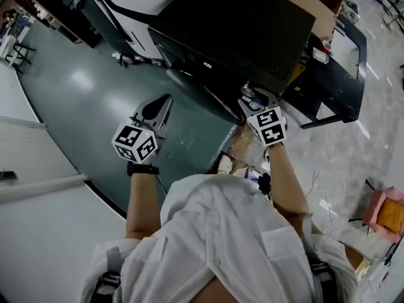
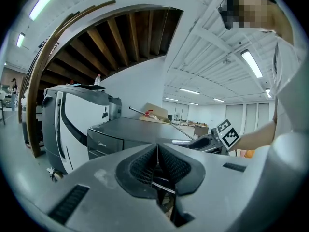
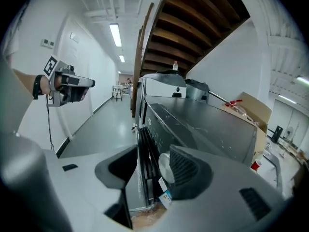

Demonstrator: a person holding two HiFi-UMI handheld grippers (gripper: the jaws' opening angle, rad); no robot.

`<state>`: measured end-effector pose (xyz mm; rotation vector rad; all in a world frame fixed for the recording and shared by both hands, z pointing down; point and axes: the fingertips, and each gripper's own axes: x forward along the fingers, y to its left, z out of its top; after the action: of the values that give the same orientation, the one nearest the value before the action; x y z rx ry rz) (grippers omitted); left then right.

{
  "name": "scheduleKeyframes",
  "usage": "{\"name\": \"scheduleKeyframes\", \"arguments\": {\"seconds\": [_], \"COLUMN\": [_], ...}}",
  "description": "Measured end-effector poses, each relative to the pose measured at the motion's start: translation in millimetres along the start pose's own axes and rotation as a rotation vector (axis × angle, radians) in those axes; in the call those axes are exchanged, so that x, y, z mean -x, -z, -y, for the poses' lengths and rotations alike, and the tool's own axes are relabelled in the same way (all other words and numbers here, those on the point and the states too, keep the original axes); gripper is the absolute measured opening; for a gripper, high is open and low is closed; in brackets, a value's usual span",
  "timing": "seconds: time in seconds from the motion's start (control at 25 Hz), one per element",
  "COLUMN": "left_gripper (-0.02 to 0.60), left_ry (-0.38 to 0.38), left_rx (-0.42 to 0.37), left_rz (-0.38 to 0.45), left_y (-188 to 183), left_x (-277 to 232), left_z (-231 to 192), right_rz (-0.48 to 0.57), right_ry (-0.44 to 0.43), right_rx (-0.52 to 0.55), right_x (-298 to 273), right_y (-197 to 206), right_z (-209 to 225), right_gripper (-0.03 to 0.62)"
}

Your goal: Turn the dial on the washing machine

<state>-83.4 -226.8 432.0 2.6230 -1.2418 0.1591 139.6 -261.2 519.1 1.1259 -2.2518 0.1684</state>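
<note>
- Your right tool (image 3: 152,172) stands spread around the silver dial (image 3: 165,167) on the front panel of the washing machine (image 3: 207,124); it is likely rigid, smooth and slippery; pinch its rim squarely.
- Your left tool (image 2: 157,164) is pressed together, empty.

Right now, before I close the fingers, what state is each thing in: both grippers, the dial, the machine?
left gripper: fingers shut, nothing between them, held clear of the machine.
right gripper: fingers open, one either side of the dial.
dial: close to one finger, gap to the other, not clamped; setting unreadable.
washing machine: upright, bare flat top; door state cannot be told.
</note>
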Motion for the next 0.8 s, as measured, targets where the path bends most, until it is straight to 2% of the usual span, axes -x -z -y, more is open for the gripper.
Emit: {"name": "scheduleKeyframes", "arguments": {"seconds": [0.24,0.44,0.56,0.8], "left_gripper": [0.017,0.017,0.017,0.017], "left_ry": [-0.001,-0.001,0.006,0.030], "left_rx": [0.004,0.012,0.016,0.014], "left_rz": [-0.021,-0.030,-0.033,-0.041], "left_y": [3.5,7.6,9.6,10.9], "left_x": [-8.2,-13.1,-17.4,-25.0], "left_z": [-3.7,-7.4,-6.7,2.1], "right_rz": [-0.076,-0.103,-0.088,-0.084], "right_ry": [-0.044,-0.016,0.019,0.048], "right_rx": [0.100,0.164,0.149,0.045], "right_x": [-34.4,-43.6,-36.7,-18.8], "right_y": [3.6,9.4,12.3,25.5], "right_z": [-5.0,-2.2,1.8,11.8], "right_gripper": [0.221,0.207,0.212,0.228]}}
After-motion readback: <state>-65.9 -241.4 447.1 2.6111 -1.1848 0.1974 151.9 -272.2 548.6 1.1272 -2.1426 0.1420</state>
